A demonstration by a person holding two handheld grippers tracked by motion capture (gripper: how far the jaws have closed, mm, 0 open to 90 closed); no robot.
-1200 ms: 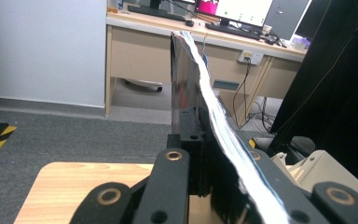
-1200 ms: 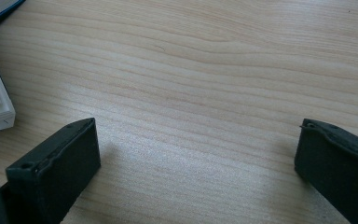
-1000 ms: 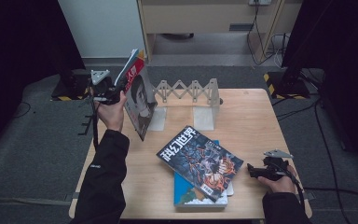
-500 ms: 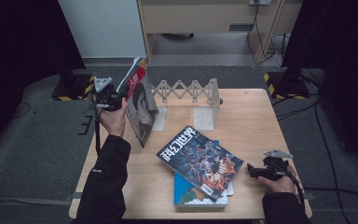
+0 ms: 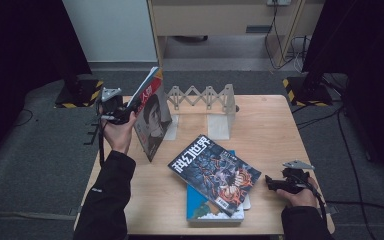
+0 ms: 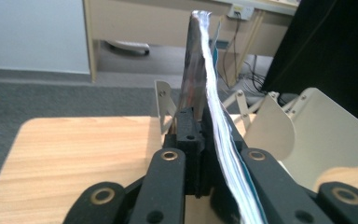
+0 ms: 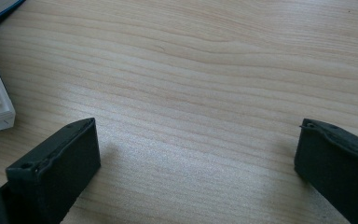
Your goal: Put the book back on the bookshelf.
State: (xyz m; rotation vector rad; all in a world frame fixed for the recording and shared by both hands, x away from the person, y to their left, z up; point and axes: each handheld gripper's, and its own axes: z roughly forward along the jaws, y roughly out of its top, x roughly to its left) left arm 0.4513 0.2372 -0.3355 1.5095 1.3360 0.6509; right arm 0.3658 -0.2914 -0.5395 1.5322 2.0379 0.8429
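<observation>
Thin magazine with grey portrait cover and red-and-white top edge (image 5: 152, 117) showing beside the cream metal expanding book rack (image 5: 205, 102), dark illustrated magazine (image 5: 214, 173) lying nearer, blue book (image 5: 205, 207) peeking beneath.

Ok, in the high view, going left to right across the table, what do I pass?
Left claw shut on the upright magazine → accordion book rack → sci-fi magazine lying on top of a flat stack → right claw, open and resting on the table.
</observation>
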